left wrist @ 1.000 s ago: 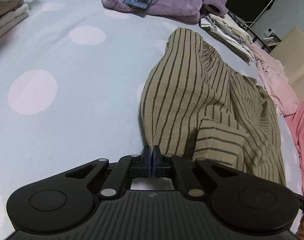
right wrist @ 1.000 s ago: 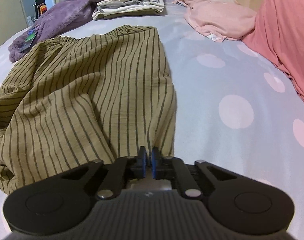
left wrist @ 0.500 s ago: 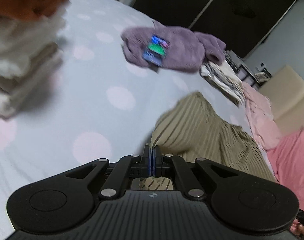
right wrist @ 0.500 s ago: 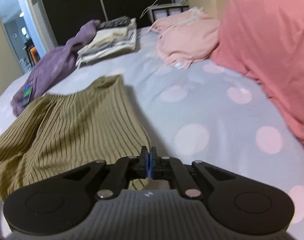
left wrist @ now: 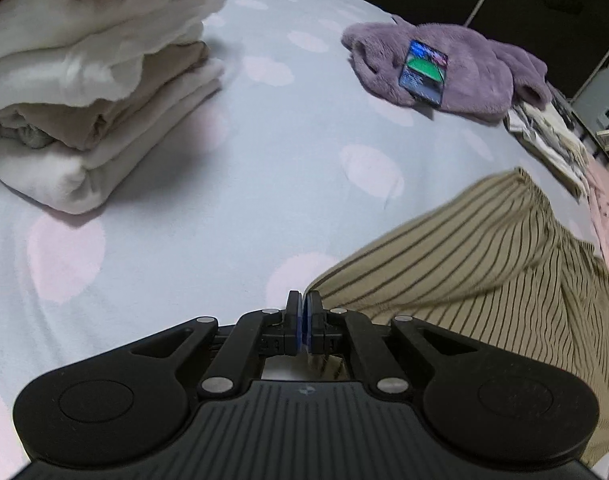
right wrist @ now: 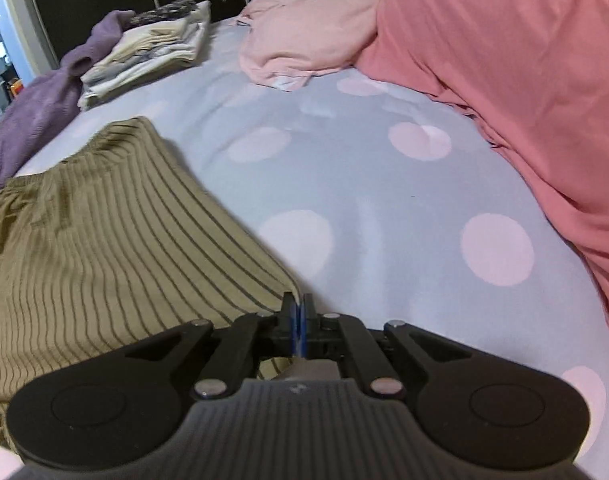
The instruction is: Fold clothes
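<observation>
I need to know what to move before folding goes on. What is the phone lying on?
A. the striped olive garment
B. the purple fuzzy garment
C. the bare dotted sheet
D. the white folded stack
B: in the left wrist view the phone, screen lit, lies on the purple fuzzy garment.

Right gripper [right wrist: 299,312] pinching striped olive garment [right wrist: 104,248], dotted bedsheet [right wrist: 344,184]
</observation>
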`<state>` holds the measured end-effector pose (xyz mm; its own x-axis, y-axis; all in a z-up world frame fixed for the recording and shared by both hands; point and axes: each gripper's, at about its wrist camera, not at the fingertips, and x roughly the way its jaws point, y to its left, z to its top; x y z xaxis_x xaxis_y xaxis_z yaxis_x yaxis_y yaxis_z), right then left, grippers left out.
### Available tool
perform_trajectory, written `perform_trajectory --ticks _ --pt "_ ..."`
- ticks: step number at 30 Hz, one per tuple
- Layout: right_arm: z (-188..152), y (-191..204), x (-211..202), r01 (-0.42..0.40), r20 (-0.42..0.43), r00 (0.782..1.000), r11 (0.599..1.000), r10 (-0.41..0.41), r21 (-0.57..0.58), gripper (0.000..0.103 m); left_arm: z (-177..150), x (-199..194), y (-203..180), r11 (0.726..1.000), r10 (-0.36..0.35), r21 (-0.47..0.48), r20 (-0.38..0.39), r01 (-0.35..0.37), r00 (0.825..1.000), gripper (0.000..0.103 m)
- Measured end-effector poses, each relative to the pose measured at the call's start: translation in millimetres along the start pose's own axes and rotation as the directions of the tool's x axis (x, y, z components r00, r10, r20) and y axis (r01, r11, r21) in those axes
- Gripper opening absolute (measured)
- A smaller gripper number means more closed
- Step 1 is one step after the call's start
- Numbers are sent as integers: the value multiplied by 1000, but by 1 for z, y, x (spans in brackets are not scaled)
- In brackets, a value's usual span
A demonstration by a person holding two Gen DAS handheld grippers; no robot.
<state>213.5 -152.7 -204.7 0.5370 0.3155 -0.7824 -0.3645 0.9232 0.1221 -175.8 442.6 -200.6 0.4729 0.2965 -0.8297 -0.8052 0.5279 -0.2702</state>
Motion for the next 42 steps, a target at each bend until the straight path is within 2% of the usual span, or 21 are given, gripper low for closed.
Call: perform_trajectory --ticks 2,5,6,8,10,11,13,16,20,22,24,30,34,42 --pt "4 2 0 -2 1 1000 1000 2 -20 3 2 0 -1 1000 12 10 -14 -12 1000 3" --pt "12 9 -2 -11 6 1000 998 11 -59 24 6 -4 1 999 37 29 -26 -36 999 7" --pt "14 11 -2 -14 8 1000 997 15 -72 31 7 -11 1 997 61 41 5 -61 998 12" --pt "19 15 -3 -20 10 1000 995 21 -98 32 9 -24 0 992 100 67 69 -105 993 17" --pt "24 19 -4 -25 13 1000 992 27 -124 32 14 -33 -8 992 62 101 119 -74 991 18" --pt "26 21 -5 -28 14 999 990 30 -137 33 18 -33 -15 992 12 121 124 -27 992 19" --pt "31 25 -6 -33 17 999 986 36 -163 33 24 -27 -32 985 -66 165 105 48 992 23" --pt "40 34 -3 -46 19 999 979 51 -199 33 33 -10 -70 958 -144 259 72 121 987 24" --pt "62 60 28 -96 19 995 969 103 -230 34 49 18 -122 917 -169 374 54 137 984 26" --pt "73 73 44 -120 18 992 962 129 -245 46 60 34 -146 898 -172 417 50 136 984 32" --pt "83 86 59 -145 16 988 955 154 -260 55 70 50 -167 880 -174 455 50 133 984 45" --pt "115 124 106 -214 8 974 929 227 -302 55 92 90 -202 853 -161 505 10 134 987 45" --pt "132 134 124 -250 0 965 915 263 -316 55 101 112 -210 848 -202 492 -40 196 978 44" --pt "163 151 154 -319 -15 943 886 333 -337 54 110 144 -229 819 -224 521 -95 240 970 39"
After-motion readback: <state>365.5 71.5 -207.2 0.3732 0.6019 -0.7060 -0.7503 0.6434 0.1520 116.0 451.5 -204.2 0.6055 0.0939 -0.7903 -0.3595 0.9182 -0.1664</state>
